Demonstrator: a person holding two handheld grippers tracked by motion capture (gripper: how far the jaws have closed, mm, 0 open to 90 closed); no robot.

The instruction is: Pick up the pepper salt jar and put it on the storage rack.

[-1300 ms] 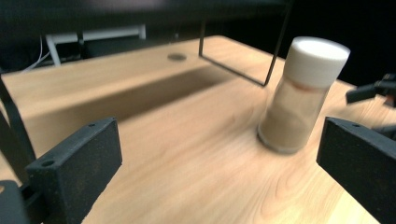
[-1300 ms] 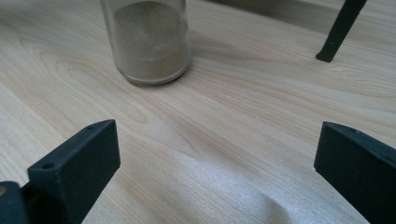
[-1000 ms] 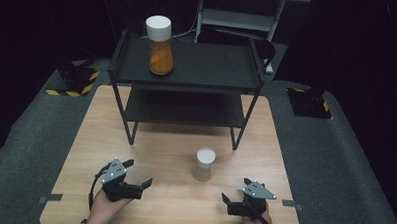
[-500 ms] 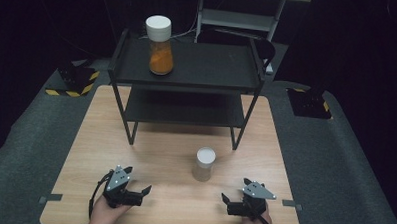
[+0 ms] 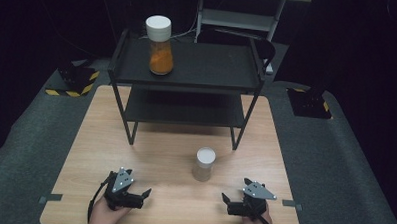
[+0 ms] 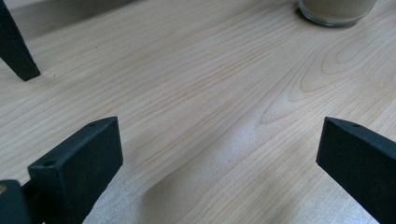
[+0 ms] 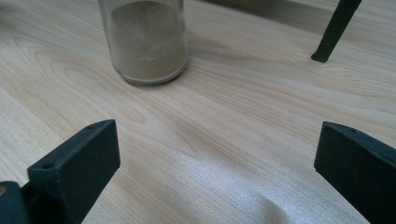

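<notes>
Since the earlier frame, only the left gripper [image 5: 142, 196] had drawn back toward the lower left. Both it and the right gripper [image 5: 225, 199] held fingers apart, empty. Between them, lower centre, stood the jar [image 5: 204, 163] on the table [image 5: 165, 151].

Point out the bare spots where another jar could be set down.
Free: the top shelf right of the orange jar, the wooden table left of the rack, and the strip between the left gripper and right gripper. Tightest: around the beige jar by the rack's front right leg.
</notes>
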